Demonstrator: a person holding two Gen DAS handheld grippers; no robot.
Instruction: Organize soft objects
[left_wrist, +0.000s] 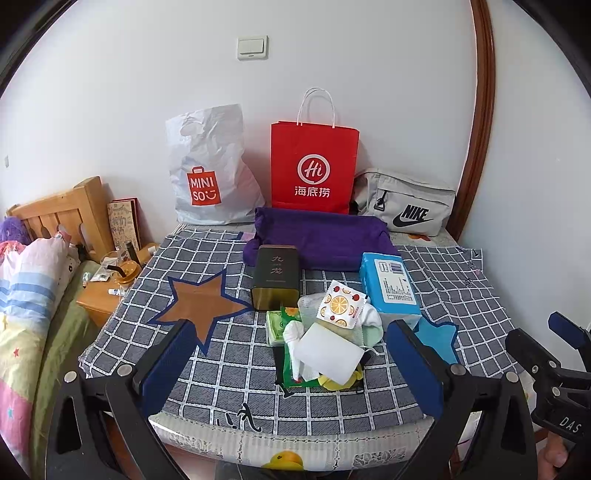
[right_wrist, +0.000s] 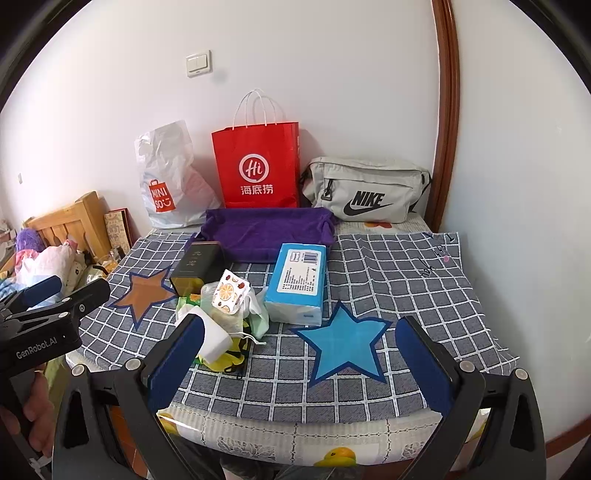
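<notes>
A heap of soft items (left_wrist: 321, 343) lies mid-table on the checked cloth: a white sponge block (left_wrist: 328, 356), an orange-print packet (left_wrist: 341, 304), white fabric (left_wrist: 295, 332) and a green pack (left_wrist: 275, 326). My left gripper (left_wrist: 291, 365) is open, its blue pads on either side of the heap's near end, not touching it. A blue tissue pack (right_wrist: 299, 280) lies right of the heap, and a purple cloth (right_wrist: 266, 232) is spread behind it. My right gripper (right_wrist: 301, 363) stands open above the blue star patch (right_wrist: 343, 343), holding nothing.
A dark tin (left_wrist: 275, 277) stands behind the heap. Against the wall stand a white plastic bag (left_wrist: 210, 173), a red paper bag (left_wrist: 314, 170) and a grey waist bag (left_wrist: 406, 206). A nightstand (left_wrist: 99, 299) and bed (left_wrist: 29, 302) are to the left.
</notes>
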